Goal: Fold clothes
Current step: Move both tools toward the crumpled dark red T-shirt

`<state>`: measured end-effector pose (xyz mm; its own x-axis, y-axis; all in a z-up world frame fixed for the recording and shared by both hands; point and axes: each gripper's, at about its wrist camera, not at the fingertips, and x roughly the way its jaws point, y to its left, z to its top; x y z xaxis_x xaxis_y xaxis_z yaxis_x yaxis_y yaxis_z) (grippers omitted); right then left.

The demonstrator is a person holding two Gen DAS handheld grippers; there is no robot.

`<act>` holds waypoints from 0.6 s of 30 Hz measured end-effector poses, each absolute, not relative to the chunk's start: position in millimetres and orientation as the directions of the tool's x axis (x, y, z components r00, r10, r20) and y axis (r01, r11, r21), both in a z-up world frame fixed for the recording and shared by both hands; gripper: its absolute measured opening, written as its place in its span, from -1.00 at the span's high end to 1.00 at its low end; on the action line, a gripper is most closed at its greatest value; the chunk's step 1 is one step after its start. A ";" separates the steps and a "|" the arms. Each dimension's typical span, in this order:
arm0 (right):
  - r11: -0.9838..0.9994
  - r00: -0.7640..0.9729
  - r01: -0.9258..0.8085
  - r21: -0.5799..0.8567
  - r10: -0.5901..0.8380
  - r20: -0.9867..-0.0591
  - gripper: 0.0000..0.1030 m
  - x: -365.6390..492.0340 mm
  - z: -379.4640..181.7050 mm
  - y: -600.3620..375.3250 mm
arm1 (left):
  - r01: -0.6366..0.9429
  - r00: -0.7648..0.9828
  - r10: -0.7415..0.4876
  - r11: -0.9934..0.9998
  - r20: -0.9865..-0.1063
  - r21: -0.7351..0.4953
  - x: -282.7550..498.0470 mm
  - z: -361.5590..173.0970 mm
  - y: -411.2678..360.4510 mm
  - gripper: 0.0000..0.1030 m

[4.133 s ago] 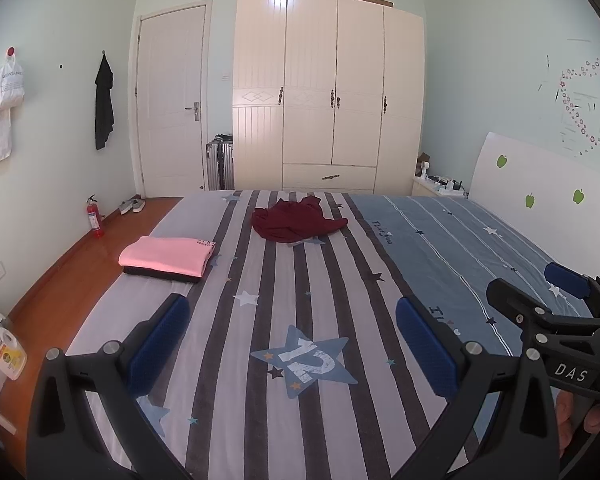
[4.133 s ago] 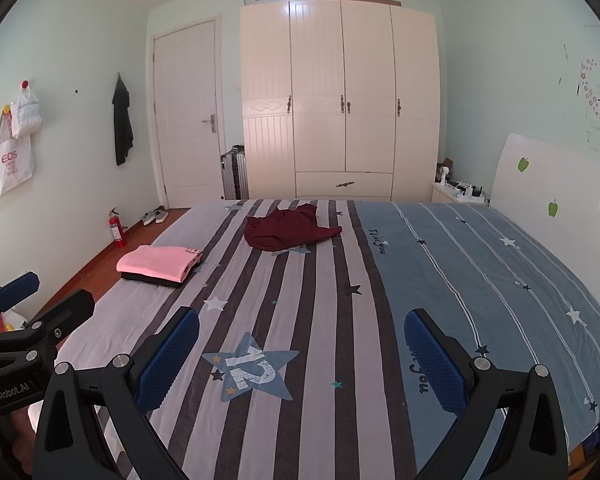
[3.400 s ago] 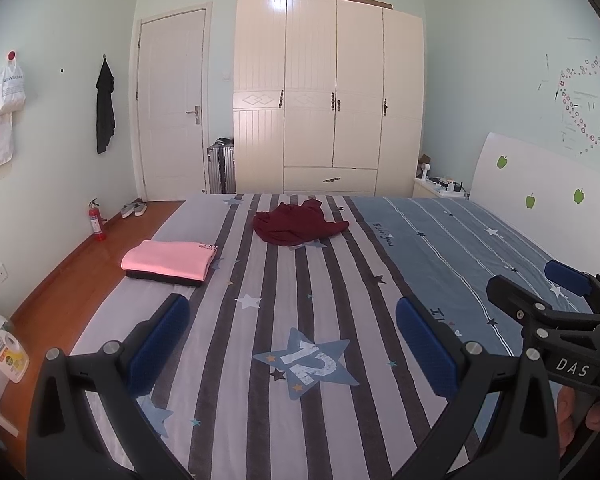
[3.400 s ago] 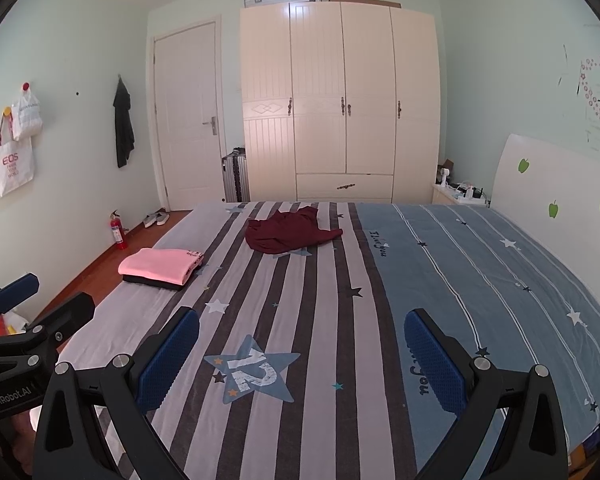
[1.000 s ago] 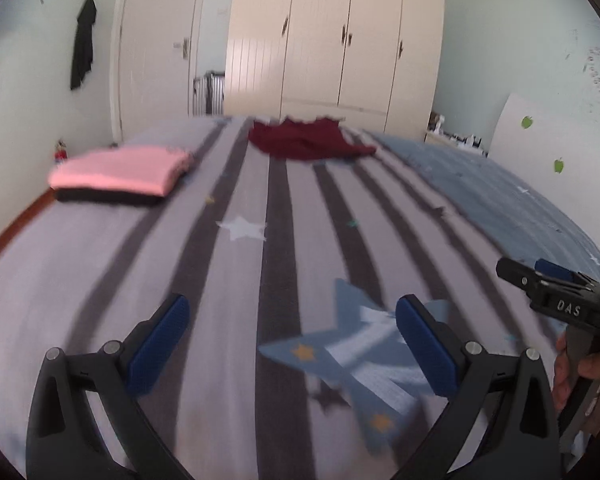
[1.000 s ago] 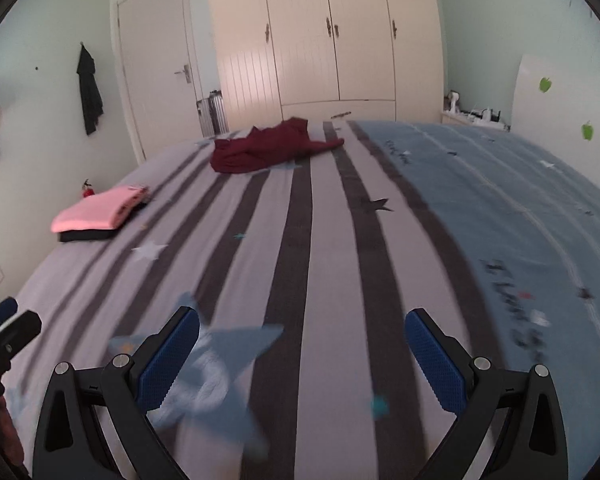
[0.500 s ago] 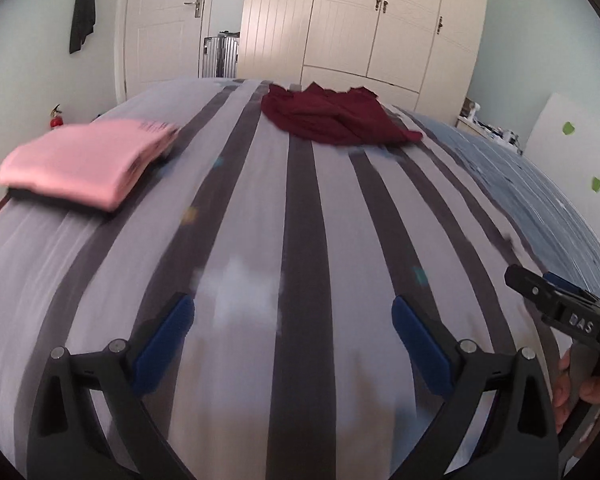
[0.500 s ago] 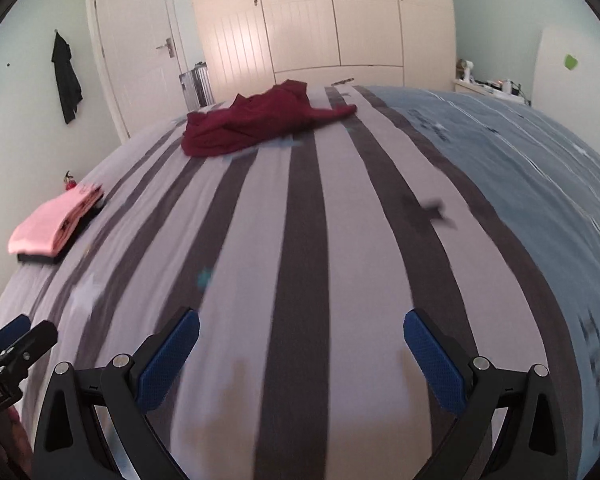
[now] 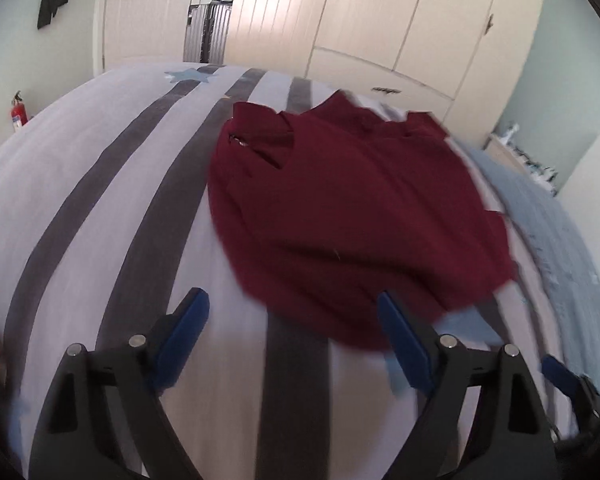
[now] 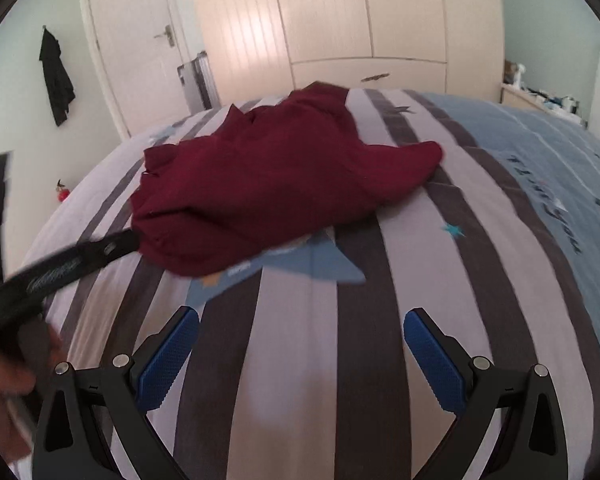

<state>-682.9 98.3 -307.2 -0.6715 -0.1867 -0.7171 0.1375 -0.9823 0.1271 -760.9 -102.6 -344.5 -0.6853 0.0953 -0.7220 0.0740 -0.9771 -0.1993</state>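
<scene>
Nearest the cameras, the left tool point(image 9: 292, 332) has its blue pads apart with the jaws closing; the near hem of the garment lies beside its right-hand pad, but no cloth sits between the pads. The right tool point(image 10: 300, 344) stands with its pads wide apart over bare striped cover, nothing between them. In the right wrist view the left tool's dark finger reaches to the garment's left edge; whether it touches cannot be told through the blur.

Just beyond both tools, the maroon garment point(image 10: 276, 184) lies crumpled in a loose heap on the bed point(image 10: 480, 280), across the grey stripes and partly over a blue star print point(image 10: 316, 260).

Farther off stand the wardrobe point(image 10: 340, 20), the door point(image 10: 136, 52) and a suitcase point(image 9: 208, 32) between them.

Progress, as judged: the garment is neither gripped, spread nor folded. Grasping, flattening and every fold remain to be done on this piece.
</scene>
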 end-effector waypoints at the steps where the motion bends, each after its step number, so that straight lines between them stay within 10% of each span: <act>1: -0.983 -0.669 0.139 0.119 -0.181 -0.721 -0.95 -686.8 -308.8 99.1 | 0.075 -0.673 0.068 -0.984 -0.736 -0.160 -768.5 -350.8 -100.4 -0.60; 3: -0.983 -0.664 0.136 0.123 -0.182 -0.725 -0.95 -686.5 -313.6 106.6 | 0.052 -0.648 0.064 -0.990 -0.759 -0.128 -778.0 -361.9 -95.8 0.03; 8: -0.986 -0.641 0.142 0.089 -0.160 -0.750 -0.95 -679.4 -331.5 125.9 | -0.034 -0.649 0.098 -0.994 -0.754 -0.100 -765.7 -364.4 -84.4 0.79; 18: -0.954 -0.643 0.145 0.261 -0.291 -0.709 -0.95 -611.4 -310.7 162.0 | -0.253 -0.637 0.305 -0.950 -0.708 -0.182 -549.1 -332.6 -66.5 0.93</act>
<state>-611.4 162.0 -310.7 -0.6428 -0.2912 -0.7085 0.1448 -0.9545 0.2608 -549.1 -66.5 -332.6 -0.6367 0.3047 -0.7083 -0.2528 -0.9503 -0.1816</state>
